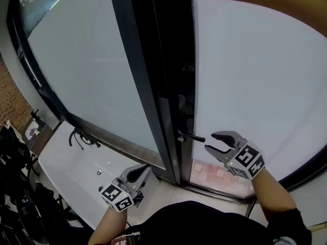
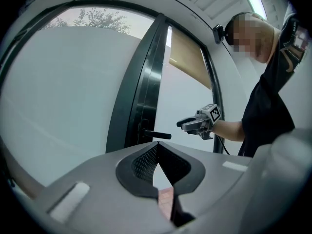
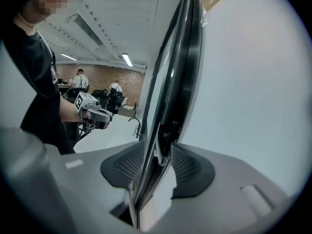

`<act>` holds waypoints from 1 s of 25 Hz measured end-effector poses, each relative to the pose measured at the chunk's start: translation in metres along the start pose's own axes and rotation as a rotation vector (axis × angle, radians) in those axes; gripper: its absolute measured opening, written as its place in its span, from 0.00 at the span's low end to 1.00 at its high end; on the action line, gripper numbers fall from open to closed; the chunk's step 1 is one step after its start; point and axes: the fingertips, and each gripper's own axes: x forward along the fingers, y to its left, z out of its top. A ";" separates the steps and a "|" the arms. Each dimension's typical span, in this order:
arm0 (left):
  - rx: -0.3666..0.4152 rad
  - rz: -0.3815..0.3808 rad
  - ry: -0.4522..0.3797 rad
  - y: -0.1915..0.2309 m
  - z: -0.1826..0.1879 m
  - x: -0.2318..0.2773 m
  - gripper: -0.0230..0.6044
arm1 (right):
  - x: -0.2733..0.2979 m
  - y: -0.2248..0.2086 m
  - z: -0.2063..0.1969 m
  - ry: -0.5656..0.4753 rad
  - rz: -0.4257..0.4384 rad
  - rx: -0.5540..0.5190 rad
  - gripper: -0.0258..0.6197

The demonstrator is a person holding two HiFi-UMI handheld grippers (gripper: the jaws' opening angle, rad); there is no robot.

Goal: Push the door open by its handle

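At the dark stile of the pale, black-framed glass door [image 1: 102, 80], the short black lever handle [image 1: 193, 136] sticks out sideways, and that is where my push has to go. I judge the step in hand to be setting the right gripper [image 1: 210, 141] against this handle before driving the leaf outward. To do it well, I would bring the jaws around the lever's free end, seat it deep between the pads so it cannot slip off the tip, then push steadily along the door's swing, not down the handle. I would keep my wrist following the arc as the leaf turns. Whether the latch is already free I cannot tell.

My right gripper hangs just beside the handle's tip, apart from it, with its jaws spread wide. Its own view shows only the door's dark edge running between the ribbed pads [image 3: 192, 167], nothing pressed by them, so it holds nothing.

My left gripper [image 1: 142, 171] sits low near the white floor, well apart from the handle, jaws together at the tips and empty.
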 end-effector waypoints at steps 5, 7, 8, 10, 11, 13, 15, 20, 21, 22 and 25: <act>0.002 0.033 0.014 0.022 -0.002 0.018 0.03 | 0.059 -0.005 -0.008 0.157 0.149 -0.068 0.32; 0.006 0.013 0.022 0.032 -0.008 0.018 0.03 | 0.080 -0.002 -0.016 0.233 0.170 -0.094 0.32; 0.002 0.000 0.019 0.038 -0.009 0.018 0.03 | 0.090 -0.003 -0.020 0.277 0.172 -0.105 0.32; -0.016 -0.030 0.009 0.050 -0.011 0.014 0.03 | 0.108 -0.001 -0.032 0.378 0.187 -0.104 0.32; -0.021 -0.047 0.007 0.055 -0.012 0.011 0.03 | 0.116 0.002 -0.039 0.432 0.200 -0.099 0.32; -0.015 -0.085 0.010 0.065 -0.012 0.003 0.03 | 0.130 0.007 -0.053 0.542 0.224 -0.091 0.32; 0.001 -0.122 0.017 0.075 -0.011 -0.001 0.03 | 0.140 0.011 -0.065 0.639 0.253 -0.075 0.32; 0.006 -0.181 0.010 0.095 -0.005 -0.003 0.03 | 0.152 0.013 -0.081 0.792 0.249 -0.086 0.25; 0.003 -0.190 0.008 0.098 -0.005 -0.002 0.03 | 0.152 0.013 -0.081 0.806 0.249 -0.078 0.25; -0.001 -0.199 0.009 0.100 -0.005 -0.001 0.03 | 0.152 0.013 -0.082 0.818 0.251 -0.071 0.25; 0.000 -0.230 0.006 0.104 -0.003 0.002 0.03 | 0.152 0.015 -0.084 0.837 0.249 -0.054 0.25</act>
